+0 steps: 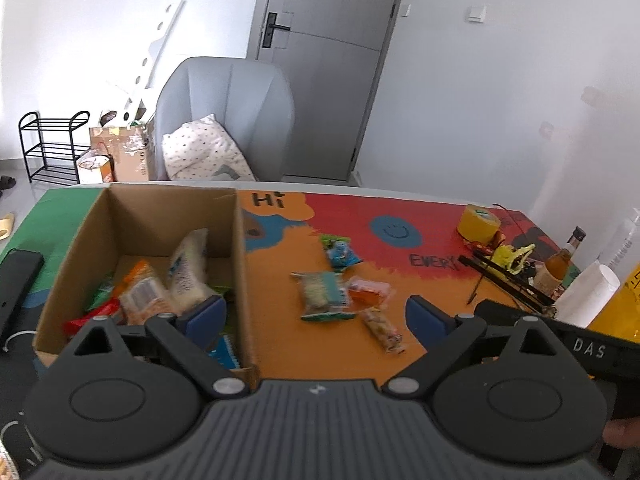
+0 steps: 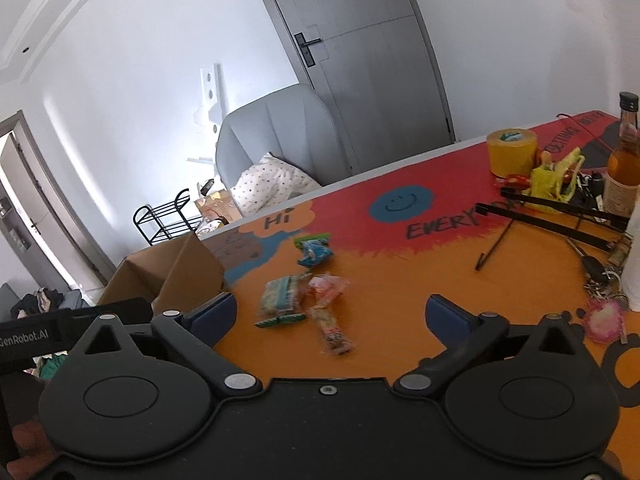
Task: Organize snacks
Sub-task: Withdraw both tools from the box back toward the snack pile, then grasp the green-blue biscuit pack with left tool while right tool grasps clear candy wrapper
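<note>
A cardboard box (image 1: 240, 264) stands at the table's left and holds several snack packets; a white packet (image 1: 188, 272) is blurred, in the air over the box. Several packets lie on the orange mat: a blue-green one (image 1: 340, 250), a teal-and-white one (image 1: 324, 296), an orange one (image 1: 366, 292) and a long clear one (image 1: 382, 328). My left gripper (image 1: 314, 314) is open and empty, its left finger over the box. My right gripper (image 2: 332, 314) is open and empty above the loose packets (image 2: 282, 298). The box (image 2: 176, 276) shows at the left of the right wrist view.
A yellow tape roll (image 1: 478, 222), black tongs (image 1: 508, 278), a bottle (image 1: 560, 260), a white paper roll (image 1: 586, 298) and a pen (image 2: 494, 250) crowd the table's right side. Keys (image 2: 604, 292) lie there too. A grey armchair (image 1: 228, 120) stands behind the table.
</note>
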{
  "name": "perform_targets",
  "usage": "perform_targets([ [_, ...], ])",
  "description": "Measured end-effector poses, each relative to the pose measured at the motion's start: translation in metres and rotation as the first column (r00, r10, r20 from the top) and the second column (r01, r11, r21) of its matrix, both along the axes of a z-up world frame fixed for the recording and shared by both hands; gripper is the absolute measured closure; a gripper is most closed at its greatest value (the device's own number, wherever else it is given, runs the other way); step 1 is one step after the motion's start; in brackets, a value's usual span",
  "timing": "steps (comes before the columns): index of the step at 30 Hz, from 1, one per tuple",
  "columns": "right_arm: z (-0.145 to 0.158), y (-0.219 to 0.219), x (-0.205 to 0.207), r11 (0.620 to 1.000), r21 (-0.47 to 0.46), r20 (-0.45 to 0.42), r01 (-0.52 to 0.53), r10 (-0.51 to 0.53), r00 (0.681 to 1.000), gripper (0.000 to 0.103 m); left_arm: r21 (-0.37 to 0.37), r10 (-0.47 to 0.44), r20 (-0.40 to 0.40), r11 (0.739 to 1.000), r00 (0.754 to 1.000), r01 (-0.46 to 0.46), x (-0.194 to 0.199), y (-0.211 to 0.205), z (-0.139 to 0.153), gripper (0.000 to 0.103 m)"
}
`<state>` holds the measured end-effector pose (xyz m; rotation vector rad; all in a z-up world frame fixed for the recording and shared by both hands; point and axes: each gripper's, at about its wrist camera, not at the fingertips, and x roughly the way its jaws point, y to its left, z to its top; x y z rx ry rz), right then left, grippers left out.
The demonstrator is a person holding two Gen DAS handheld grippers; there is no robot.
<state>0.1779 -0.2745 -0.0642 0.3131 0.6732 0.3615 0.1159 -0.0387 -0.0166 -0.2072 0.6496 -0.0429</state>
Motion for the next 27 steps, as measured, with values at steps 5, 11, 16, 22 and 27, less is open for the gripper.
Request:
perform_targets([
  [5,-0.006,-0.008,0.002,1.0,-0.001,-0.008,-0.008,0.008,1.0,0.0,0.01,-0.013,-0.008,1.0,1.0,0.013,0.005,-0.014,-0.004,0.007],
  [11,-0.012,-0.017,0.01,1.0,0.011,-0.021,-0.024,0.025,0.999,0.0,0.016,-0.022,-0.031,1.0,0.999,0.022,0.016,-0.026,-0.011,0.009],
  [16,-0.02,-0.024,0.021,0.999,0.034,-0.041,-0.029,0.03,0.999,0.002,0.025,-0.024,-0.049,0.999,0.999,0.025,0.029,-0.036,-0.017,0.01],
  [22,-0.03,-0.03,0.038,0.998,0.055,-0.073,-0.031,0.035,0.997,0.008,0.031,-0.018,-0.076,0.999,0.997,0.02,0.05,-0.045,-0.026,0.015],
  [27,-0.037,-0.027,0.054,0.996,0.067,-0.094,-0.051,0.058,0.994,0.013,0.04,-0.009,-0.098,0.999,0.995,0.013,0.066,-0.049,-0.034,0.021],
])
